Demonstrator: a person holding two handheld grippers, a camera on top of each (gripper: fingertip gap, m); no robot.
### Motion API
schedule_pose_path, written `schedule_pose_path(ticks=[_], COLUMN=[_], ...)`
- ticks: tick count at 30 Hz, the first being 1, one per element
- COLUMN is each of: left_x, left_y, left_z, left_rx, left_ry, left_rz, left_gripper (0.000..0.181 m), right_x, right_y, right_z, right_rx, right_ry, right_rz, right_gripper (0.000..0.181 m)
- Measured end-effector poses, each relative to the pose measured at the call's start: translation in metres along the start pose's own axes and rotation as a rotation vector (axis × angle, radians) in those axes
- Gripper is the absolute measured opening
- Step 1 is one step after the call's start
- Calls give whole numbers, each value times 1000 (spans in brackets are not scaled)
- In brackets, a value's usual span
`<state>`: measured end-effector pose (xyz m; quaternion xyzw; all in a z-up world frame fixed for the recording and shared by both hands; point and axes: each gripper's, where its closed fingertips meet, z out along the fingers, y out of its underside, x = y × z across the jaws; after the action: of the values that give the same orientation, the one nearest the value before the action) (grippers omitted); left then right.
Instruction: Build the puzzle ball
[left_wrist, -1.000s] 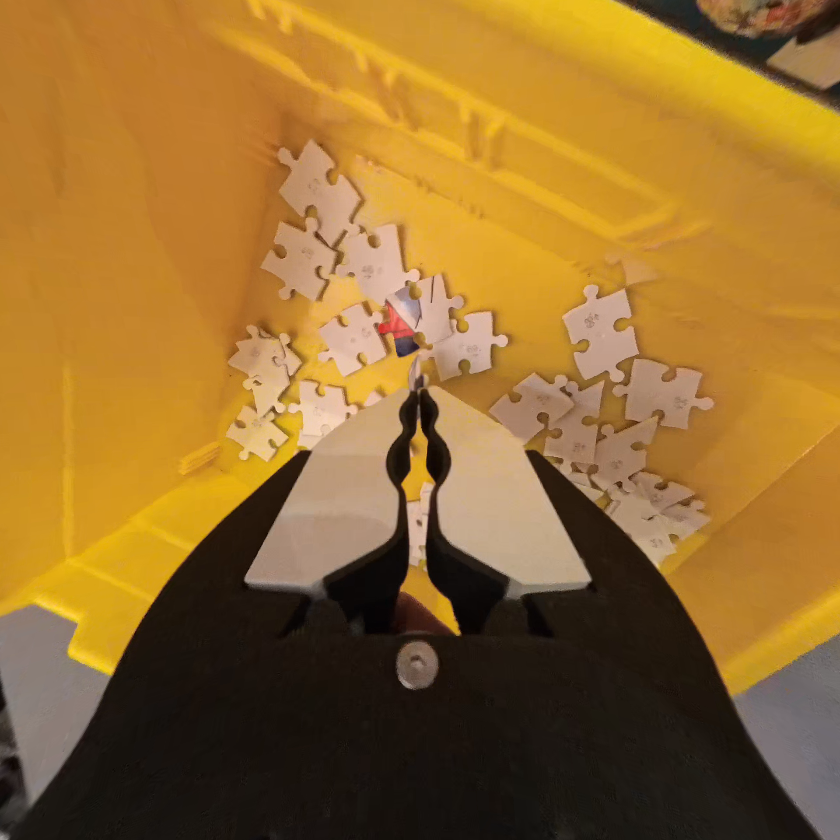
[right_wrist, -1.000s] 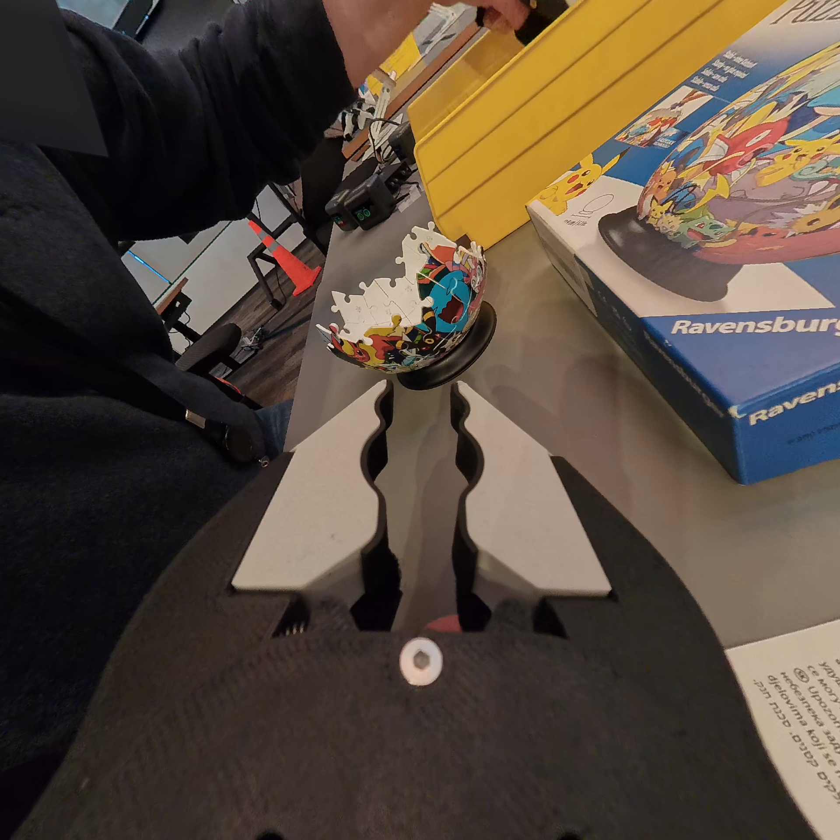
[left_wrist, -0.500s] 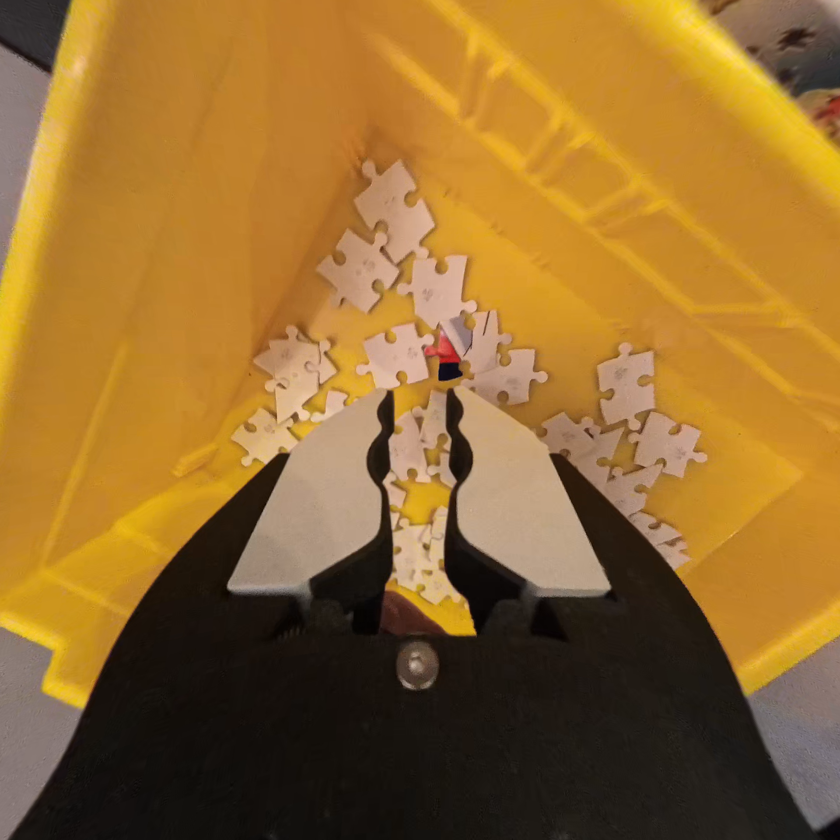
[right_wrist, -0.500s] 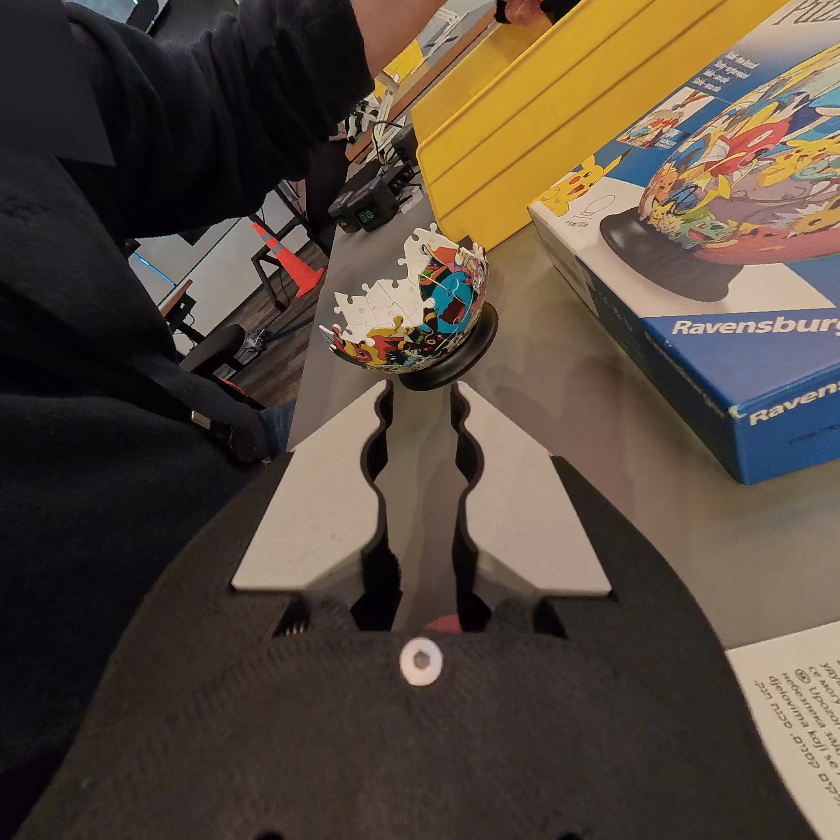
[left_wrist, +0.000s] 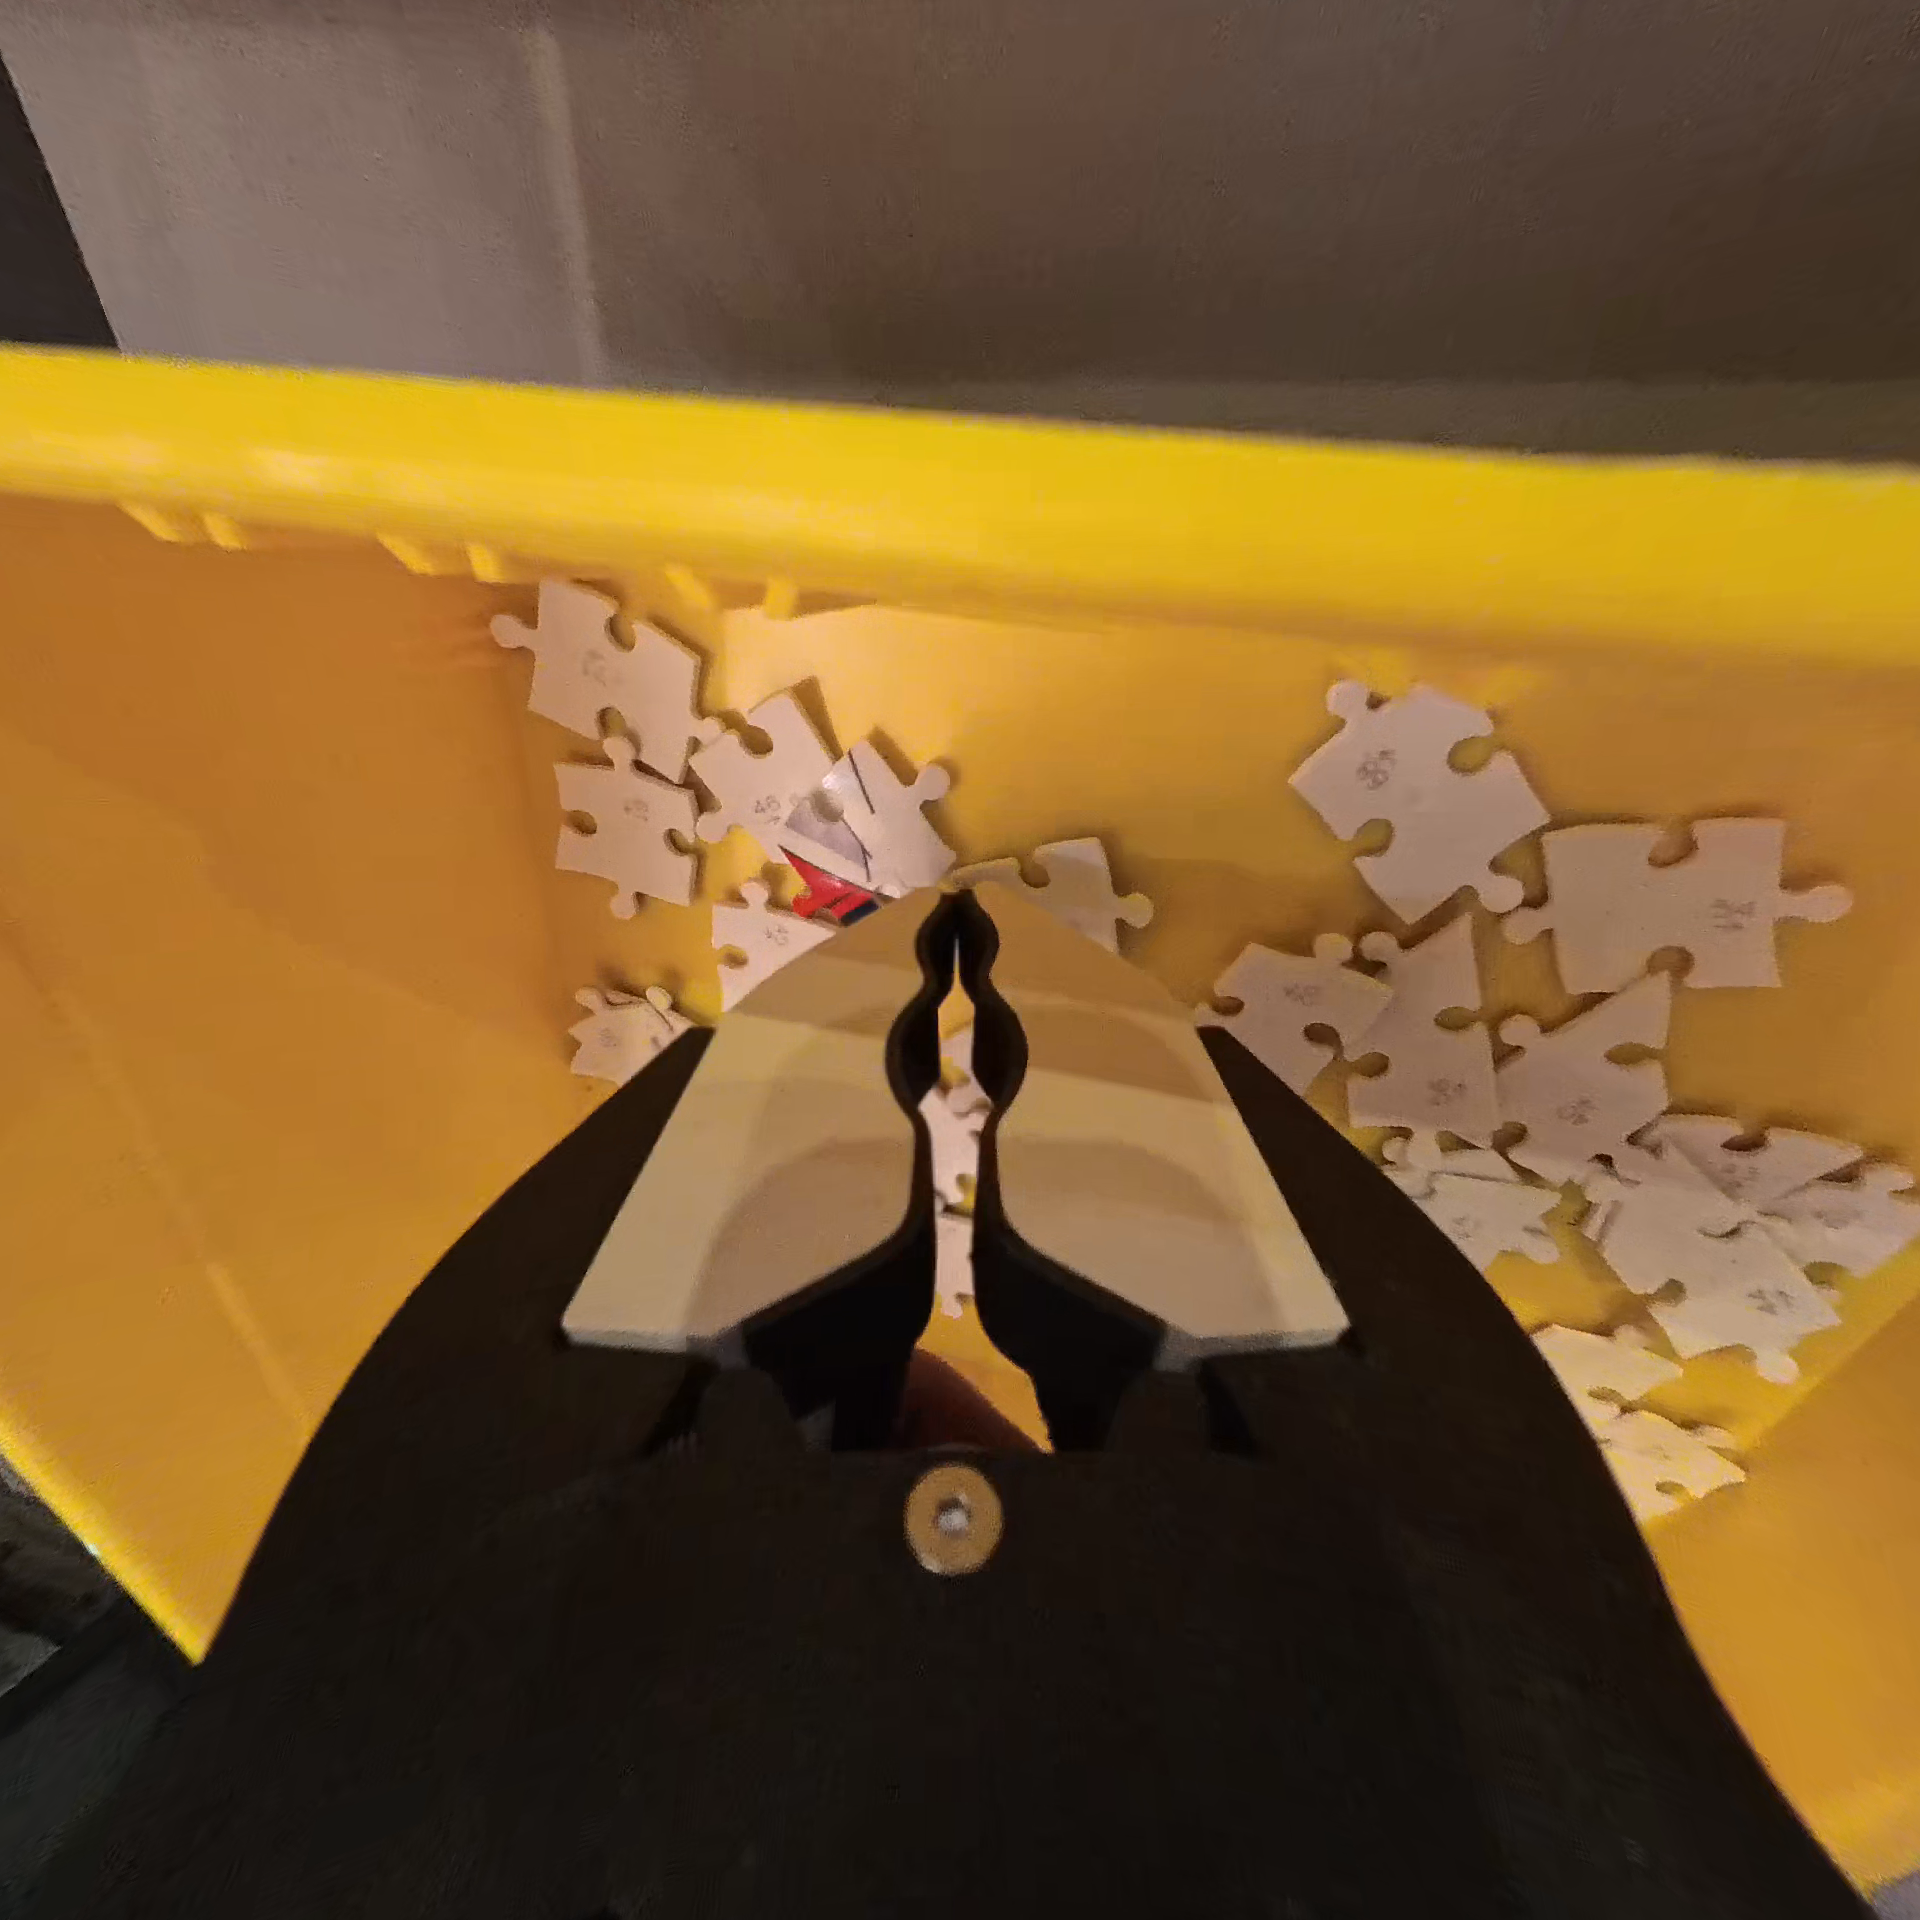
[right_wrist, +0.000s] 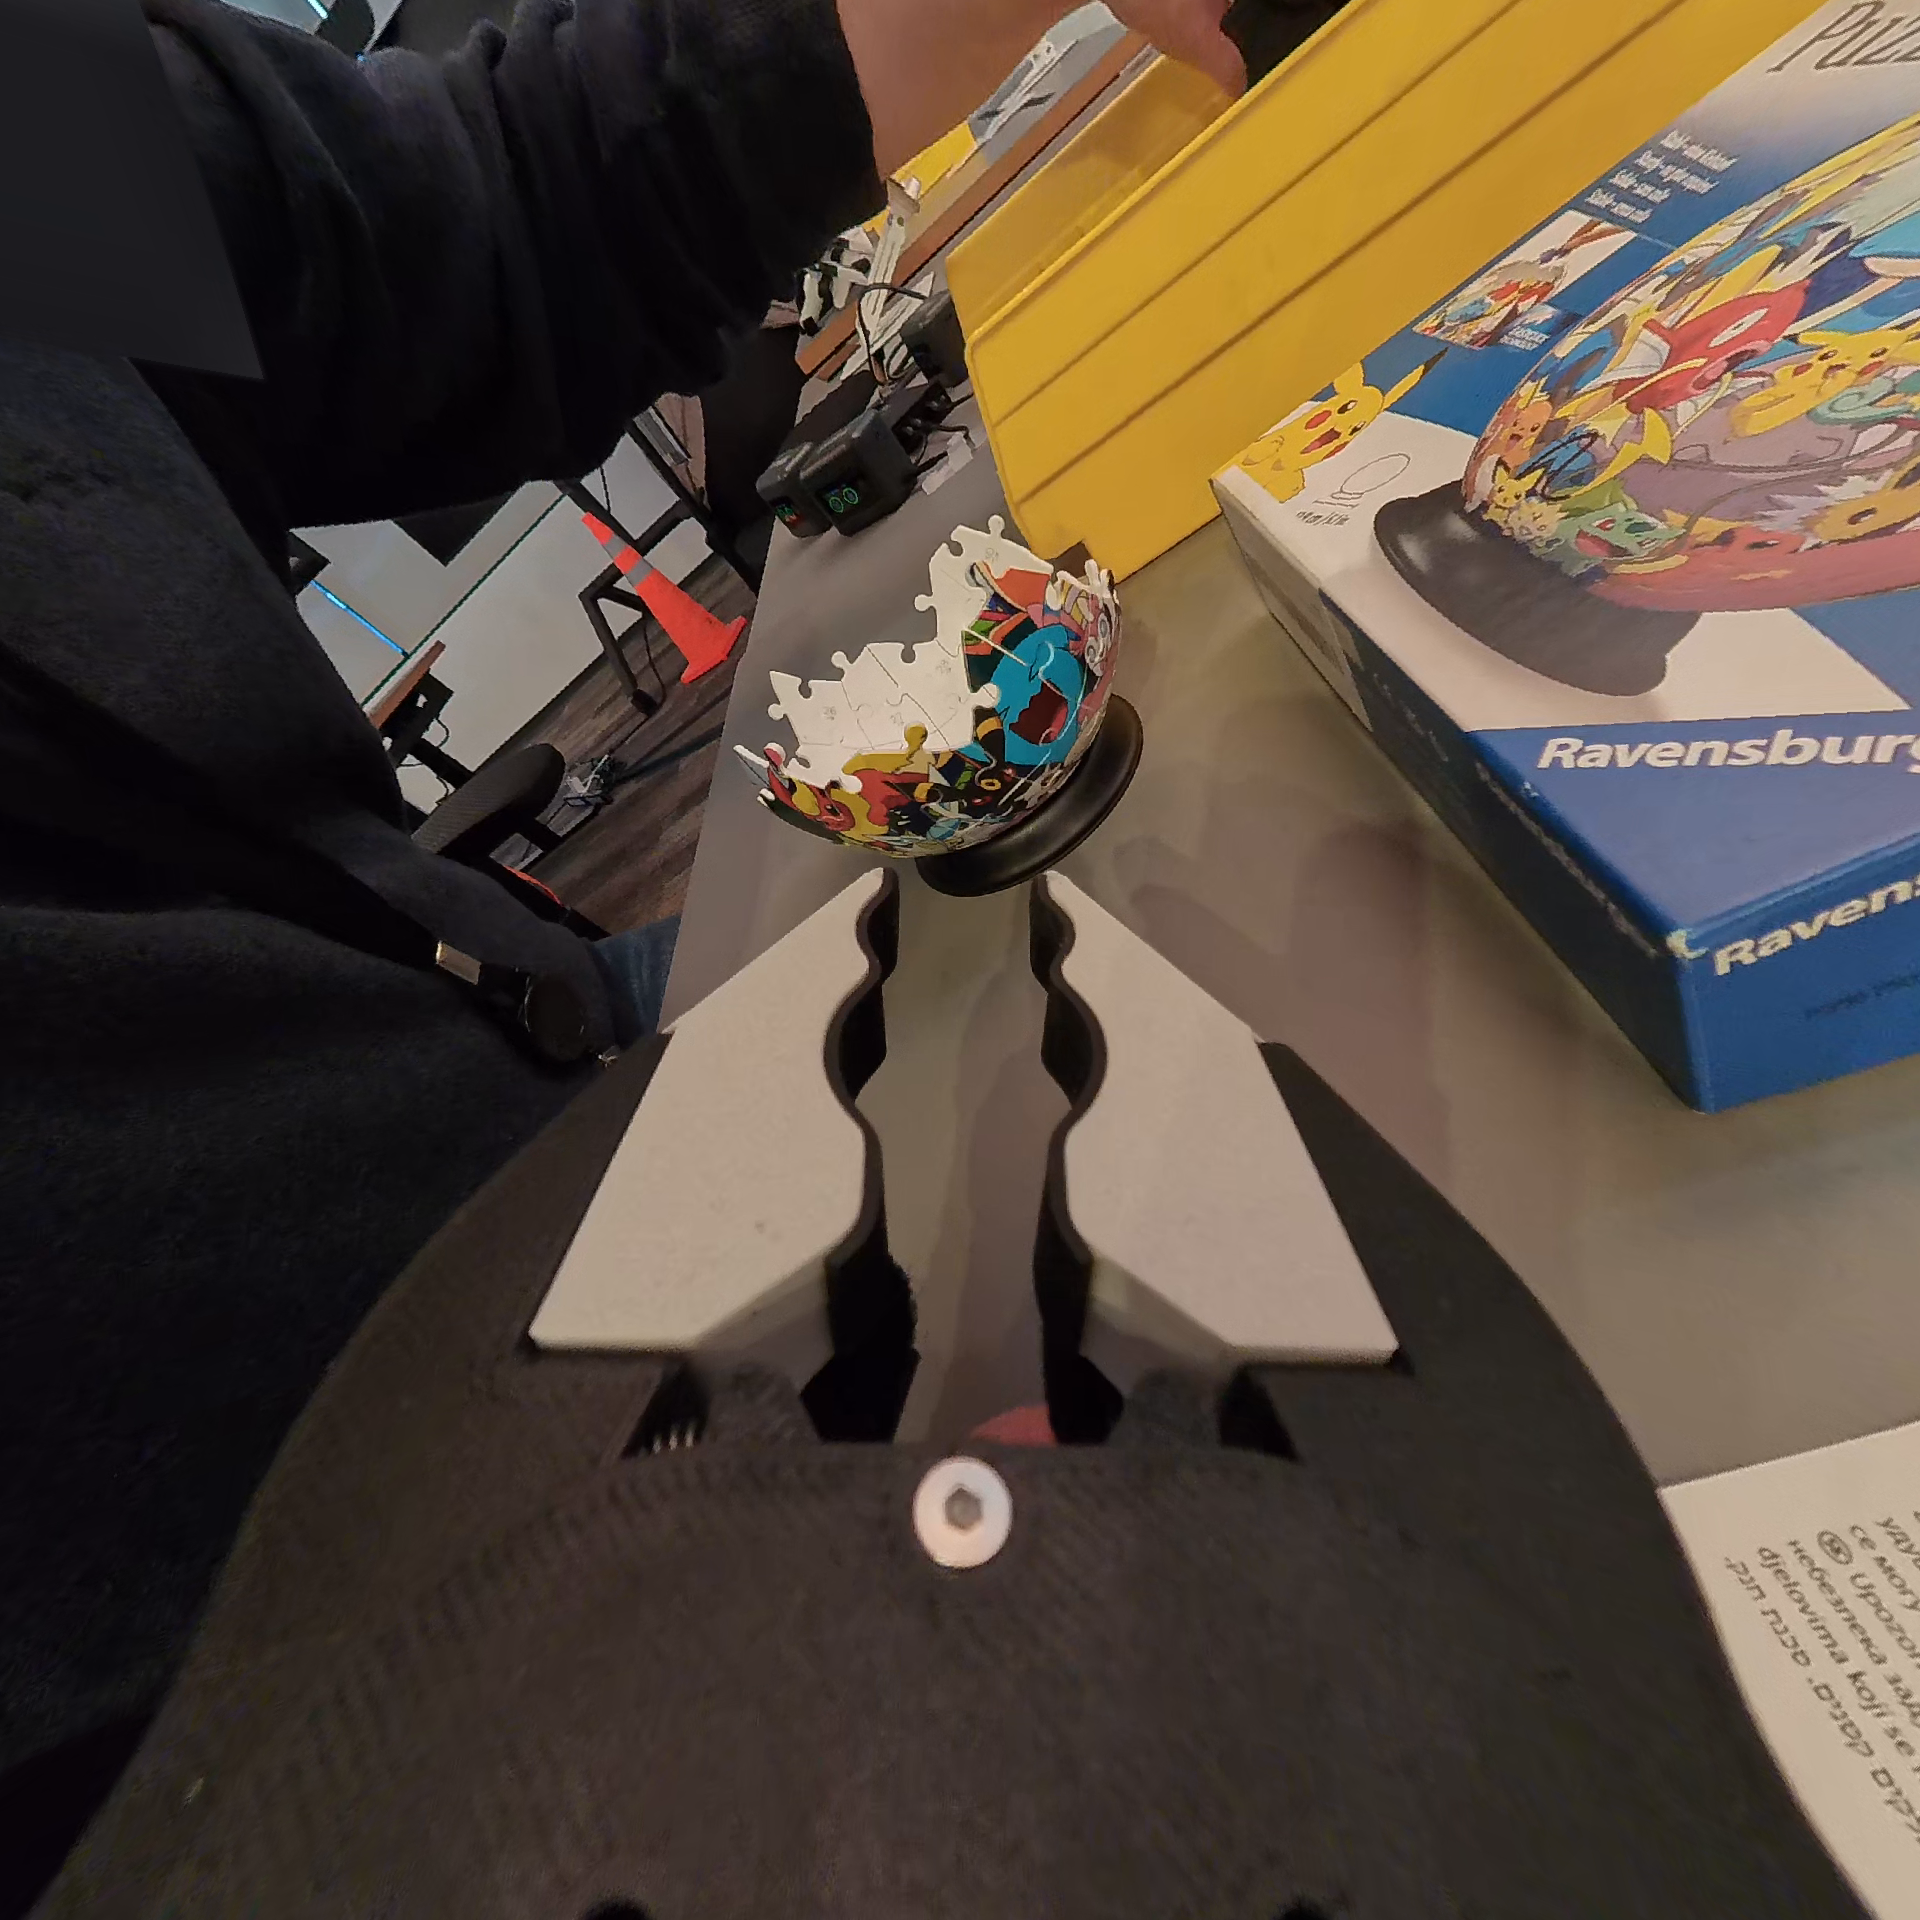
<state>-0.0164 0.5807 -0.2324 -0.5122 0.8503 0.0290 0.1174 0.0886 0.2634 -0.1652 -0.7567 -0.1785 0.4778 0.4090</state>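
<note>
In the left wrist view my left gripper (left_wrist: 958, 900) is down inside the yellow bin (left_wrist: 935, 499), among many loose white puzzle pieces lying face down. Its jaws are shut, pinching the left edge of a white puzzle piece (left_wrist: 1075, 883). Just left of the tips lies a piece with its red and blue side up (left_wrist: 831, 878). In the right wrist view the half-built puzzle ball (right_wrist: 935, 727) sits tilted on a black stand (right_wrist: 1060, 821) on the grey table. My right gripper (right_wrist: 961, 883) is open and empty just in front of the stand.
More pieces (left_wrist: 1558, 1039) pile at the bin's right. The blue puzzle box (right_wrist: 1610, 727) lies right of the ball, with the yellow bin (right_wrist: 1247, 260) behind it. A paper leaflet (right_wrist: 1818, 1662) lies at lower right. A person's dark sleeve (right_wrist: 416, 260) fills the left. An orange cone (right_wrist: 665, 603) stands on the floor.
The left gripper, open half a second ago, has dropped lower into the bin and shut at a piece's edge. The right gripper and the ball have barely moved.
</note>
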Motion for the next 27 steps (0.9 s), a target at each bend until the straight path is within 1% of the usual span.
schedule_pose_path(ticks=[1,2,4,6,9,12,13,15,17,19,20,21,22,23,26,27], left_x=[0,-1,-6,-6,-4,-11,-15,-16,-21,-23,-26,-27,-30,-31,-34,-32], left_y=[0,0,-4,-11,-14,-14,-14,-14,-12,-11,-10,-11,-11,-12,-13,-14], left_z=[0,0,-3,-4,2,4,5,6,6,6,6,5,4,4,4,5], left_rx=[5,13,43,85,87,86,87,116,140,146,144,145,145,146,162,175], left_ry=[4,15,11,42,90,68,54,41,-13,-42,-89,-124,-158,-178,-186,-161], left_rz=[-21,-56,-143,-247,-367,-419,-425,-436,-424,-426,-398,-382,-379,-368,-375,-390], left_gripper=[0,3,27,34,49,43,38,35,24,24,24,27,34,38,40,36], right_x=[0,0,0,0,0,0,0,0,0,0,0,0,0,0,0,0], right_y=[0,0,0,0,0,0,0,0,0,0,0,0,0,0,0,0], right_z=[0,0,0,0,0,0,0,0,0,0,0,0,0,0,0,0], right_rx=[0,0,0,-1,-1,-3,-3,-2,-2,-2,-1,-1,-1,-1,-1,-1], right_ry=[0,0,0,-1,0,2,2,3,1,0,0,0,0,0,0,0], right_rz=[0,-1,-1,0,1,0,0,-1,-2,-2,-3,-3,-3,-3,-2,-2], right_gripper=[24,24,24,24,24,24,24,24,24,24,24,24,24,24,24,24])
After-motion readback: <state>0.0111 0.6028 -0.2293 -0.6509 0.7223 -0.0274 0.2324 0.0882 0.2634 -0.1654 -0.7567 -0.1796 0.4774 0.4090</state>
